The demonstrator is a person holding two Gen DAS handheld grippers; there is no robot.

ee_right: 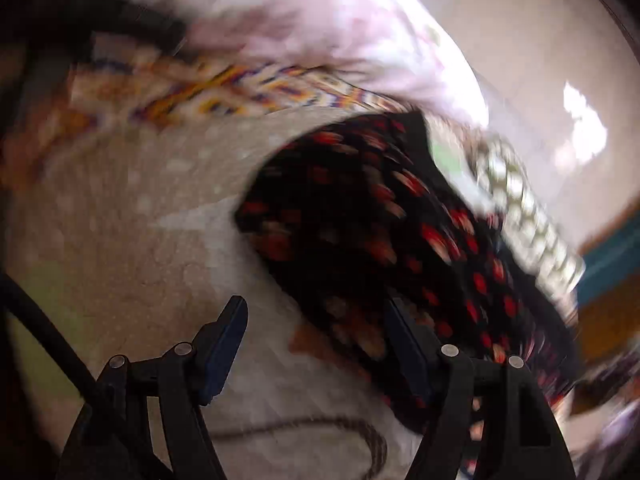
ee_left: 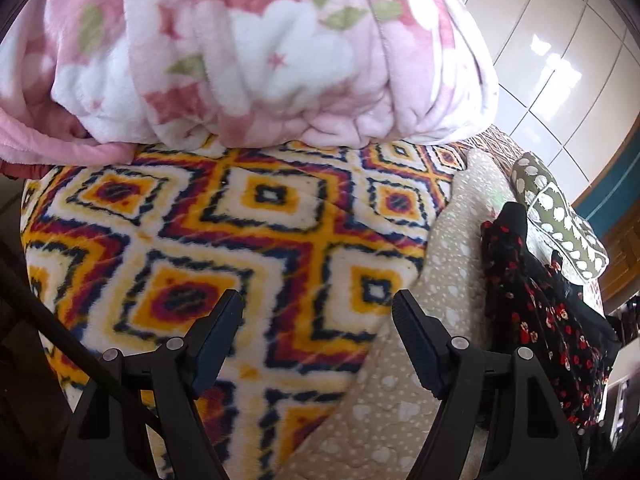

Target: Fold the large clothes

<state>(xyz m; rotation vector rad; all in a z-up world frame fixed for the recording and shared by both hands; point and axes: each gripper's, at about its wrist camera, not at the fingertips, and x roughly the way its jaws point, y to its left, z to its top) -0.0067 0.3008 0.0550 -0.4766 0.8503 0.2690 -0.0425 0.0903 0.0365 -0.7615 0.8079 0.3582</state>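
Two grippers are seen, each with its fingers spread apart and nothing between them. The left gripper [ee_left: 318, 312] is held over a plush fleece blanket with yellow, navy and red diamond pattern [ee_left: 224, 232], which lies flat beneath it; its fingers [ee_left: 218, 340] are poised above the pile without pressing into it, so no grasp has been made. The right gripper [ee_right: 316, 328] is pointed down at a black garment printed with small red and cream flowers [ee_right: 360, 220], and its view is heavily smeared, so fine detail cannot be told.

The black floral garment, judged to be the piece to be folded, is seen lying crumpled on a beige quilted cover with pale heart shapes [ee_left: 452, 240], to the right of the diamond blanket. It is bunched rather than spread, which suggests that an edge or corner must first be found and drawn out. The open fingers on both sides fit that reading: they are kept wide so that thick cloth can be taken in.

A pink and white floral fleece blanket [ee_left: 260, 48] is heaped on the far part of the diamond blanket, apparently put aside there. An olive cushion with white leaf print [ee_left: 560, 220] lies beyond the garment, near a glossy white tiled floor [ee_left: 540, 60]. Whether the right fingers touch the garment cannot be told.
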